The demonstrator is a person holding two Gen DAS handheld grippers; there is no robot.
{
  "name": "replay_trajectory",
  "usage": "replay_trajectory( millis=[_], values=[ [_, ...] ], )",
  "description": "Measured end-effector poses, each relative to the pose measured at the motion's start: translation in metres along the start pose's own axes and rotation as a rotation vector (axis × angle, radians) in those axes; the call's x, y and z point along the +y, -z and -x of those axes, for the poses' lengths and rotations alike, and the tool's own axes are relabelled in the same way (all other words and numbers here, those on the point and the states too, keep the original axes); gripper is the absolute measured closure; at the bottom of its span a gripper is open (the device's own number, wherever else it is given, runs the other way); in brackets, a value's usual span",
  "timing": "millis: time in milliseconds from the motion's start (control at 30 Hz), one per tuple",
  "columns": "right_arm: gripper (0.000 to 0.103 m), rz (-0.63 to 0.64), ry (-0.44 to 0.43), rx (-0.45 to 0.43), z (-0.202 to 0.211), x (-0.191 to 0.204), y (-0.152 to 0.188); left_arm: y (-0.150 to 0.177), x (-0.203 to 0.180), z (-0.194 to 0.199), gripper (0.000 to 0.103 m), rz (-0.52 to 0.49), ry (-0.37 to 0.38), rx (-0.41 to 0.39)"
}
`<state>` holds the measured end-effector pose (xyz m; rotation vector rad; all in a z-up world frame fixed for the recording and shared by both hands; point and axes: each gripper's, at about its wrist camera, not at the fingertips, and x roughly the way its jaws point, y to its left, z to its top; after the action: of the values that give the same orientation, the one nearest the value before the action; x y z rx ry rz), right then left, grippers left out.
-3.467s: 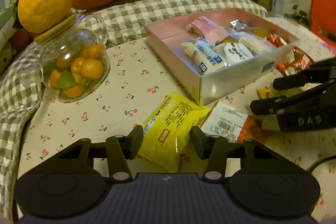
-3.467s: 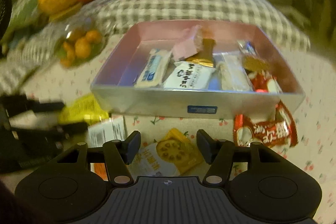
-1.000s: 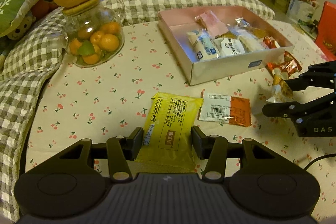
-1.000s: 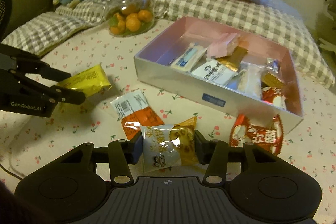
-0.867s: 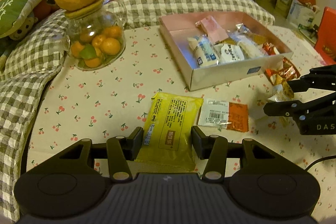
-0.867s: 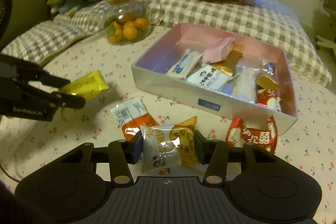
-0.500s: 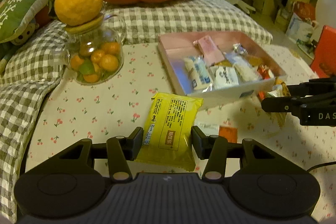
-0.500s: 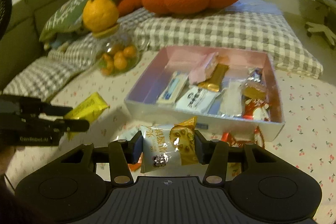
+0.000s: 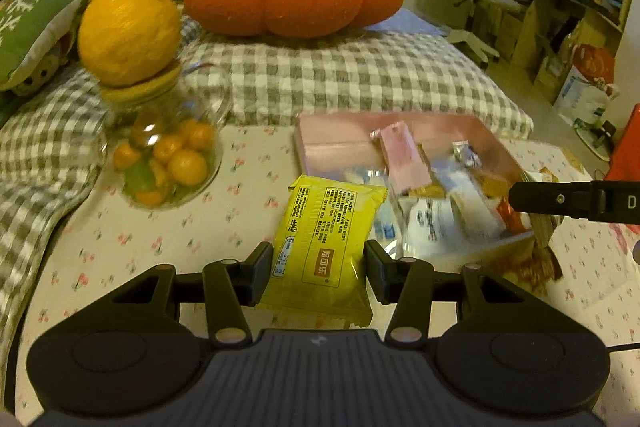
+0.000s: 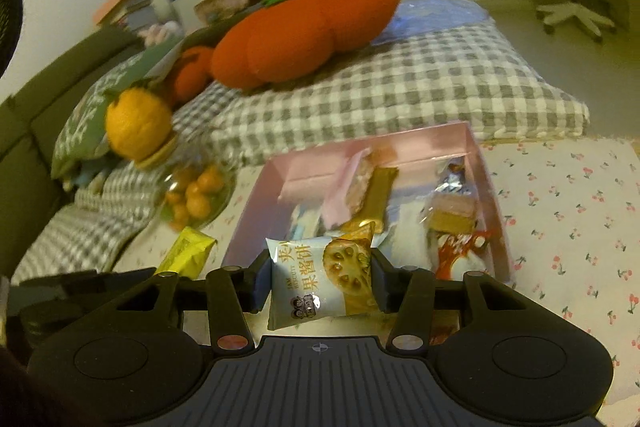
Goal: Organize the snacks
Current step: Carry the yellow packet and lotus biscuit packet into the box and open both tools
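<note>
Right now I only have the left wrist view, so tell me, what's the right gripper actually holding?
Observer: The right gripper is shut on a pale blue jam biscuit packet.
Operator: Is it near the box?
Observer: It sits in front of the pink box's near wall, with the snacks beyond.
Operator: Anything gold in there?
Observer: Yes, a gold bar wrapper lies beside a pink packet.

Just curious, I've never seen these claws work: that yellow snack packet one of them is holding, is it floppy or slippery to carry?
Probably fairly stiff: the yellow packet stands out flat beyond the left claw without drooping. Its glossy film looks slippery, so it might slide if squeezed lightly. It seems light, since a pinch at its sides alone holds it up.
</note>
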<state>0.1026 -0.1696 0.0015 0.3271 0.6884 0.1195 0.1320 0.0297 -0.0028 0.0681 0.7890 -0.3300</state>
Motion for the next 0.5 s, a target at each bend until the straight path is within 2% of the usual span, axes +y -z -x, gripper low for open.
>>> replay_trajectory(
  millis=[500],
  values=[
    [0.054,-0.028,0.095,-0.026,-0.057,-0.031,-0.044,-0.039,-0.021,-0.065,0.057,-0.043,-0.019,-0.037]
  ],
)
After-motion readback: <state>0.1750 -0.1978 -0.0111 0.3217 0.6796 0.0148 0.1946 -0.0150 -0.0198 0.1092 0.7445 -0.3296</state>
